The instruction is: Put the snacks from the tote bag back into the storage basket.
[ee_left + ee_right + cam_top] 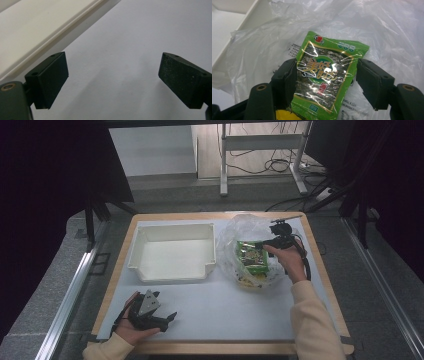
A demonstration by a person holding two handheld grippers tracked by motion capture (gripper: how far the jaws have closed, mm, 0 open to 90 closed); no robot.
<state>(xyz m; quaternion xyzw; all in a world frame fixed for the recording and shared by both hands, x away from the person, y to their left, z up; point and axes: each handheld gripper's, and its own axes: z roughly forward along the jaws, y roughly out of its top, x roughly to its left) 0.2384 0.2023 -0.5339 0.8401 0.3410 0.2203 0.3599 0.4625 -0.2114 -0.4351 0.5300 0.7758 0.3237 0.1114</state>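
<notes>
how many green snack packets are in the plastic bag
1 clearly: a green snack packet between the right gripper jaws, lying in the clear plastic bag right of the white tray. Something yellow lies under it; more packets may be hidden.

A wooden-edged surface (320, 265) covered with a white sheet carries an empty white rectangular plastic tray (172, 252) at its far left. Just right of the tray lies a crumpled clear plastic bag (239, 232) holding a green snack packet (251, 257). The right gripper (274, 241) reaches into the bag at the packet. The left gripper (167, 317) rests near the front edge, its fingers apart
</notes>
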